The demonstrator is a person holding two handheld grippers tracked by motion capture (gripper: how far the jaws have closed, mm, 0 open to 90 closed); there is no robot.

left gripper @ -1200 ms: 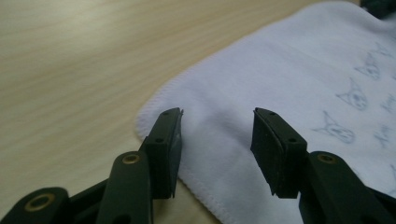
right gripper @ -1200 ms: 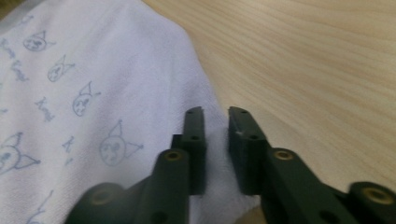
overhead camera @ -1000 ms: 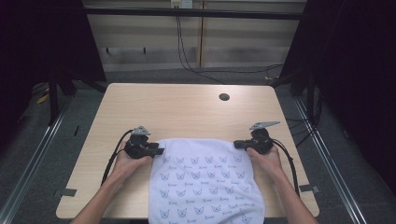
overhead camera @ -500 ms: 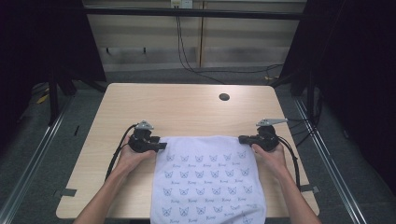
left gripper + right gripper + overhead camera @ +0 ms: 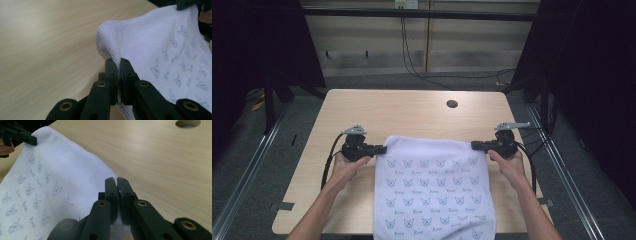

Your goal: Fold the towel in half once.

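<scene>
Towel [image 5: 432, 185]: white, printed, spread on bench [image 5: 412, 112], near end draped over its front edge.
Left tongs [image 5: 382, 149]: just closed, pinching far left corner.
Right tongs [image 5: 475, 145]: clamped on far right corner.
Advice: lift both corners evenly, keeping the edge taut.

1. Grippers: two. Left gripper [image 5: 381, 149], right gripper [image 5: 475, 145], each in one hand.
2. Hands: two. Left hand [image 5: 346, 167], right hand [image 5: 510, 166].
3. Towels: one. White towel [image 5: 432, 185], cat-face print, far corners pinched between both sets of jaws, rest hanging toward the near table edge.
4. Tables: one. Wooden table [image 5: 412, 112] under both sets of fingers.
5. Holes in tabletop: one. Round hole [image 5: 452, 104], beyond the fingers, nearer the right pair.
6. Cables off grippers: two, one per gripper.
</scene>
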